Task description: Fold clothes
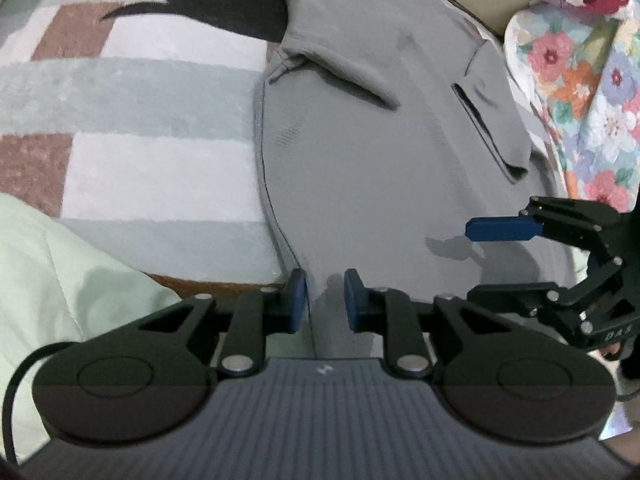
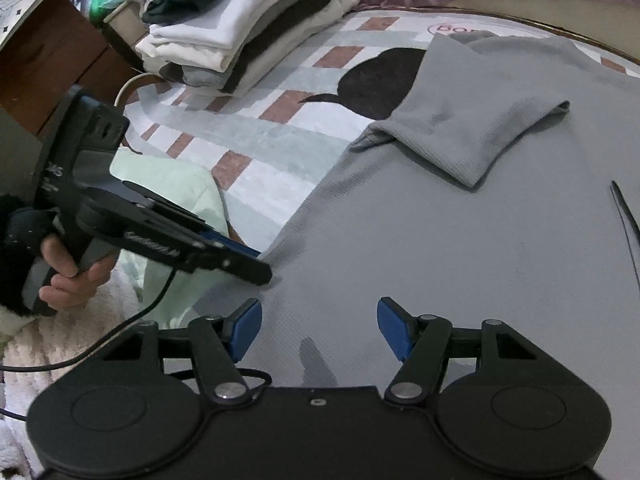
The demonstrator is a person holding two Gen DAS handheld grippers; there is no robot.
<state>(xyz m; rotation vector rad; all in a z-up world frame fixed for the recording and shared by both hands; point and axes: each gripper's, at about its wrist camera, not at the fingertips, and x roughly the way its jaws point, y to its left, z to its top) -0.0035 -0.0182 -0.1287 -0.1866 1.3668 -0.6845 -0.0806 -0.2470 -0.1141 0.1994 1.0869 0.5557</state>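
Left wrist view: a grey shirt (image 1: 380, 152) lies spread on a striped rug (image 1: 152, 92), its left sleeve folded inward across the chest. The shirt's upper part runs out of the picture's top edge, and its right side is partly covered by a floral cloth (image 1: 580, 92). The left gripper (image 1: 325, 300) sits at the shirt's near left edge, pads parted by a narrow gap, the hem rising between them; whether the pads touch the cloth is hard to make out. The right gripper (image 1: 496, 229) enters from the right, only one blue pad clear, so its spread cannot be told here. Pale green bedding (image 1: 60, 280) fills the near left corner.

Right wrist view: the right gripper (image 2: 318, 328) hovers over the shirt's (image 2: 460, 240) lower part, pads spread wide, holding nothing. The left gripper (image 2: 248, 258), gripped by a hand (image 2: 68, 276), meets the shirt's edge side-on; its pads are hidden. A stack of folded clothes (image 2: 240, 36) stands at the rug's (image 2: 260, 136) far left corner.
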